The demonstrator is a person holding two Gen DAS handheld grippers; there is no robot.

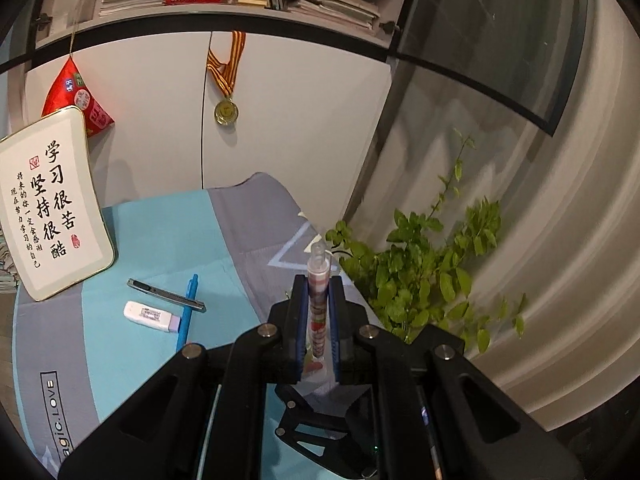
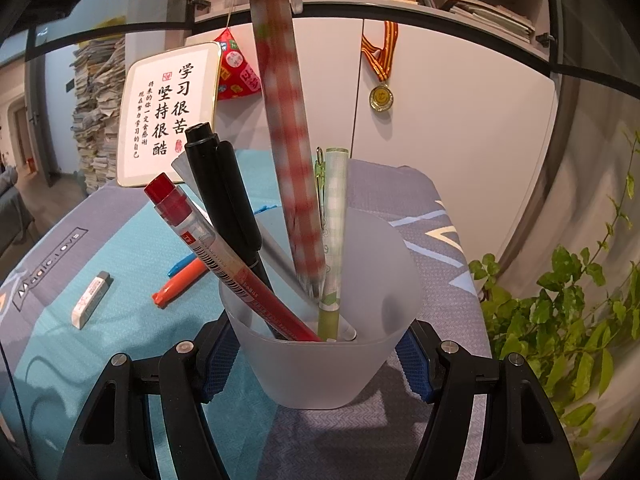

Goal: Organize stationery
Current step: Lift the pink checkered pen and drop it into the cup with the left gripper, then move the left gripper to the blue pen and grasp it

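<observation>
The left gripper [image 1: 319, 312] jaws clamp a patterned pen [image 1: 318, 300], its long axis nearly upright, tip seemingly (blurred) inside the cup [image 2: 328, 372], which the right gripper [image 2: 320, 364] jaws grip on the desk [image 2: 360, 440].

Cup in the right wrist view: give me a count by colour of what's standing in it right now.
Red: 1, the red pen
Black: 1, the black marker
Green: 1, the green pen
Red-checked: 1, the checked pen, tip inside the cup
Grey: 1, a grey strip, kind unclear
Total: 5
</observation>
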